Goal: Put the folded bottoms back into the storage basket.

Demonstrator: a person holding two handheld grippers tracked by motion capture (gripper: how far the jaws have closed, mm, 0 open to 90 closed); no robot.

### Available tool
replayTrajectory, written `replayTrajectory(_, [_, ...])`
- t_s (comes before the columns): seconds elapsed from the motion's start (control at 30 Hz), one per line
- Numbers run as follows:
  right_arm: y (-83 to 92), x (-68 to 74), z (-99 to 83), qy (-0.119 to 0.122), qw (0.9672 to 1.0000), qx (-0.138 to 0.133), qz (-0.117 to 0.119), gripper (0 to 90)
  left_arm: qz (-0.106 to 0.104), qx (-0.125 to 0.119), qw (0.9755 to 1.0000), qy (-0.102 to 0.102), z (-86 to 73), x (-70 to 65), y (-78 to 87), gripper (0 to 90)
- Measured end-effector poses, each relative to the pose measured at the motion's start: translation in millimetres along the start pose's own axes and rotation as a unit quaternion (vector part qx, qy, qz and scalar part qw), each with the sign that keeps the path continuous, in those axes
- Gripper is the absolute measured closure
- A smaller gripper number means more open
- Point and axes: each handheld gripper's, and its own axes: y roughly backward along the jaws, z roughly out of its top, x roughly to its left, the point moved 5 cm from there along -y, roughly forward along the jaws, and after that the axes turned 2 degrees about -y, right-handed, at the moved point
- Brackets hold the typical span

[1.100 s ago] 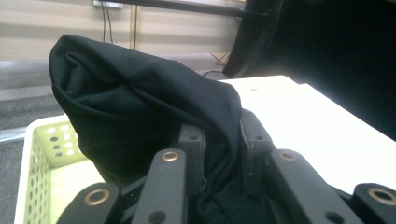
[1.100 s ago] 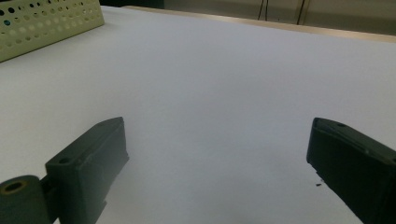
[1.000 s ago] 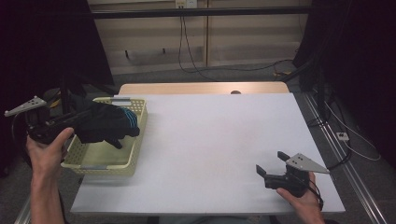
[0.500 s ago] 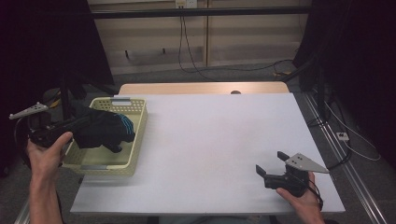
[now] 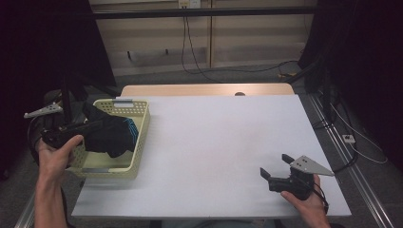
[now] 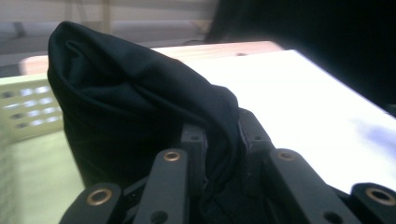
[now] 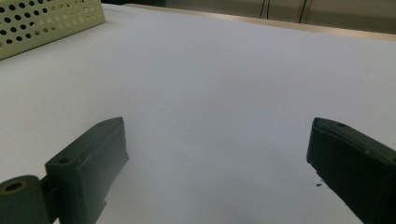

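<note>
Landmark: white table (image 5: 214,142). Right gripper (image 5: 278,172) at the table's near right corner, resting low over the surface, jaws spread wide with bare tabletop between them. Left gripper (image 6: 219,154) at the table's left edge, jaws pinched on a black cloth (image 5: 111,135). Cloth hangs bunched over the pale yellow perforated basket (image 5: 138,142) on the table's left side; teal stripes on one fold.

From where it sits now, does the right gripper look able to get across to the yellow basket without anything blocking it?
Probably yes. The right gripper rests open at the table's near right corner, and bare white surface lies between it and the basket. The far left gripper is shut on black cloth there.
</note>
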Motion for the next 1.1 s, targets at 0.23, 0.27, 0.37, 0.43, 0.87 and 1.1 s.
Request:
replayTrajectory(0.23, [0.2,-0.1,0.0,-0.001,1.0,-0.002,0.0,4.9,0.027,0.052,0.9983,0.002,-13.7,8.5,-4.1,76.5])
replayTrajectory(0.27, [0.0,-0.2,0.0,-0.002,1.0,-0.001,0.001,4.9,0.025,0.056,0.9981,0.003,-15.3,9.8,-4.7,76.5])
replayTrajectory(0.37, [-0.6,-0.2,0.1,0.001,1.0,0.0,0.0,4.9,0.03,0.063,0.9975,0.012,-18.3,14.6,-4.8,76.1])
replayTrajectory(0.43, [-0.7,0.1,0.2,0.002,1.0,-0.001,0.0,5.0,0.046,0.071,0.9964,0.011,-19.6,17.6,-3.3,75.7])
replayTrajectory(0.87, [-0.8,0.2,0.0,0.0,1.0,0.001,0.0,4.9,0.102,0.118,0.9878,0.005,-28.3,31.5,-13.4,73.2])
replayTrajectory(1.1, [0.4,-0.4,-0.1,-0.001,1.0,-0.001,0.0,4.9,0.134,0.128,0.9825,0.015,-36.6,43.7,-8.9,71.9])
